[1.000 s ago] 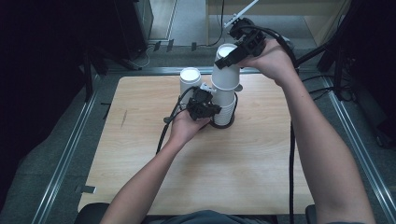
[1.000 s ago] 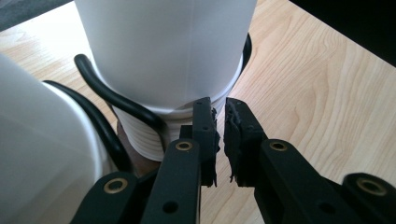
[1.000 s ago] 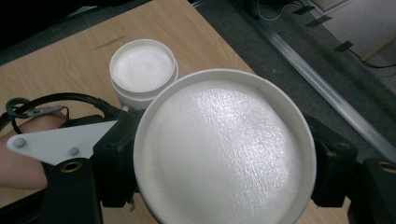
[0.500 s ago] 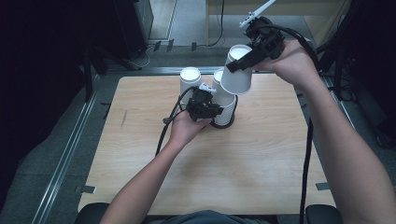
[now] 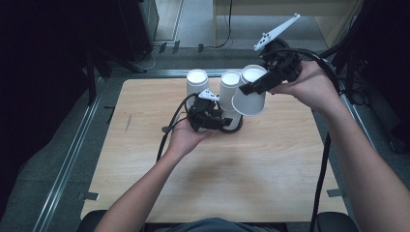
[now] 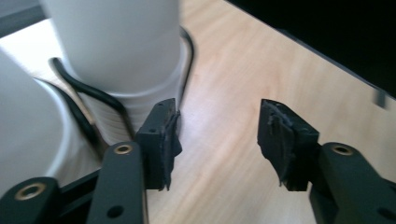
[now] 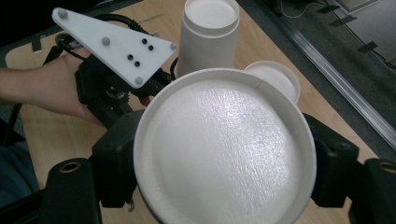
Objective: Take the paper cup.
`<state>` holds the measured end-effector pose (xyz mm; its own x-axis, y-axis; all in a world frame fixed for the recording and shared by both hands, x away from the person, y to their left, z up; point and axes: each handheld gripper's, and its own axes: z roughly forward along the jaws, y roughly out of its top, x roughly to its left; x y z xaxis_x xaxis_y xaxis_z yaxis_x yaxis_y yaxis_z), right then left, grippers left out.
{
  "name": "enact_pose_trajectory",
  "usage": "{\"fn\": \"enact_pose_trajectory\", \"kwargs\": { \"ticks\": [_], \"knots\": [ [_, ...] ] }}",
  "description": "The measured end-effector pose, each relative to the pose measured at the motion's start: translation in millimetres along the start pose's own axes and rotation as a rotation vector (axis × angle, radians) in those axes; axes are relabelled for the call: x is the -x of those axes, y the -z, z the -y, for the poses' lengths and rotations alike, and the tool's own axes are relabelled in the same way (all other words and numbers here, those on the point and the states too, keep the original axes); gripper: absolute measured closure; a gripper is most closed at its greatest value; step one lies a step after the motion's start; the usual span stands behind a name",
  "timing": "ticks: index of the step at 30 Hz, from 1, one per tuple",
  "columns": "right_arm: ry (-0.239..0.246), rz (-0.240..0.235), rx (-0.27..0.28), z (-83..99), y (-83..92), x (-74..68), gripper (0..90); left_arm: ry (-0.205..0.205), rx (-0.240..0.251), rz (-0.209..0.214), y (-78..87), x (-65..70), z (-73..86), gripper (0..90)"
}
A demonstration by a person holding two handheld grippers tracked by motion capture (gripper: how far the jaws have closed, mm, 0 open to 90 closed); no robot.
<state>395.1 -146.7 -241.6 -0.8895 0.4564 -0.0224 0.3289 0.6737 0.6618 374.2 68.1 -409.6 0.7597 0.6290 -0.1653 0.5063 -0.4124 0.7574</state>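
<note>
table: takes up the middle of the high view, floor all round it
stack of cups: upside down on the far middle of the table
single cup: upside down on the table, just left of the stack of cups, close beside it
held cup: in the air, right of the stack of cups and above the table, tilted, between the right gripper's jaws
right gripper: over the far right part of the table, right of the stack of cups
left gripper: low, in front of the stack of cups at its base, nothing between its jaws
cable: trails from the left gripper, leftward and toward the near edge
</note>
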Motion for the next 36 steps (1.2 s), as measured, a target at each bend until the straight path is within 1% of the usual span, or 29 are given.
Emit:
{"fn": "enact_pose_trajectory", "kwargs": {
  "ticks": [1,2,3,4,7,9,10,11,12,13,14,16,17,18,20,23,25,26,27,28,30,32,33,34,36],
  "knots": [
    [0.002,-0.004,0.0,2.6,-0.6,-1.5,25.3,-0.012,-0.002,0.0,1.7,0.8,1.3,45.9],
    [0.003,-0.007,-0.003,5.2,-1.6,-3.1,25.3,-0.021,-0.002,0.009,3.8,0.9,2.7,44.3],
    [0.005,-0.014,-0.002,8.1,-2.8,-4.5,25.2,-0.022,0.002,0.024,5.8,0.6,4.1,42.3],
    [0.005,-0.017,-0.004,10.9,-4.2,-5.5,25.2,-0.022,0.002,0.03,8.0,0.2,5.5,40.5],
    [0.001,-0.027,-0.013,20.4,-10.1,-6.9,25.2,-0.031,0.015,0.054,14.5,-0.6,10.0,37.8],
    [0.002,-0.032,-0.016,23.8,-12.4,-7.1,25.2,-0.031,0.015,0.061,16.4,-0.7,11.3,36.2],
    [0.002,-0.042,-0.018,31.0,-17.6,-8.1,25.2,-0.033,0.016,0.072,18.3,-0.7,13.1,35.3],
    [0.002,-0.042,-0.018,31.0,-17.6,-8.1,25.2,-0.04,0.02,0.081,20.0,-0.8,15.3,35.3],
    [0.001,-0.054,-0.017,38.5,-22.9,-9.5,25.1,-0.056,0.021,0.086,23.5,-0.9,19.6,34.3],
    [0.004,-0.059,-0.015,42.2,-25.6,-10.5,25.1,-0.056,0.021,0.086,23.5,-0.9,19.6,32.9],
    [0.007,-0.068,-0.012,46.8,-29.5,-11.5,25.1,-0.06,0.022,0.103,26.7,-2.0,23.8,31.9],
    [0.013,-0.072,-0.014,52.6,-35.0,-13.1,25.1,-0.06,0.019,0.11,27.9,-2.7,25.9,29.8],
    [0.012,-0.078,-0.015,55.7,-38.5,-13.6,25.1,-0.047,0.012,0.13,29.6,-4.6,29.7,29.1],
    [0.013,-0.085,-0.014,58.8,-41.9,-14.1,25.1,-0.045,0.01,0.136,30.3,-5.6,31.6,27.7],
    [0.01,-0.097,-0.015,64.1,-48.6,-16.1,25.1,-0.034,0.012,0.156,31.1,-7.1,36.0,25.8],
    [0.008,-0.11,-0.01,71.1,-57.4,-19.8,25.1,-0.027,0.02,0.173,31.7,-9.4,43.0,20.4],
    [0.006,-0.121,-0.004,75.6,-63.8,-21.8,25.1,-0.03,0.016,0.187,31.3,-10.9,47.6,16.7],
    [0.006,-0.121,-0.004,75.6,-63.8,-21.8,25.1,-0.03,0.016,0.187,31.3,-10.9,47.6,15.1],
    [0.007,-0.127,-0.006,81.0,-70.9,-24.2,25.1,-0.037,0.013,0.191,30.7,-11.3,51.9,13.2],
    [0.003,-0.131,-0.01,82.8,-73.2,-25.0,25.1,-0.046,0.01,0.195,30.8,-11.7,53.8,12.0],
    [0.001,-0.139,-0.011,87.7,-79.6,-26.3,25.1,-0.049,0.011,0.199,30.9,-12.4,56.7,9.9],
    [-0.004,-0.152,-0.014,92.4,-85.5,-27.7,25.1,-0.04,0.014,0.214,30.8,-13.9,59.4,8.8],
    [-0.004,-0.152,-0.014,92.4,-85.5,-27.7,25.1,-0.04,0.014,0.214,30.8,-13.9,59.4,8.1],
    [-0.013,-0.165,-0.016,97.5,-92.0,-29.5,25.1,-0.034,0.019,0.227,30.1,-15.4,62.1,7.8],
    [-0.011,-0.167,-0.014,99.2,-94.4,-30.1,25.1,-0.032,0.019,0.23,29.5,-15.7,63.3,7.3]
  ]
}}
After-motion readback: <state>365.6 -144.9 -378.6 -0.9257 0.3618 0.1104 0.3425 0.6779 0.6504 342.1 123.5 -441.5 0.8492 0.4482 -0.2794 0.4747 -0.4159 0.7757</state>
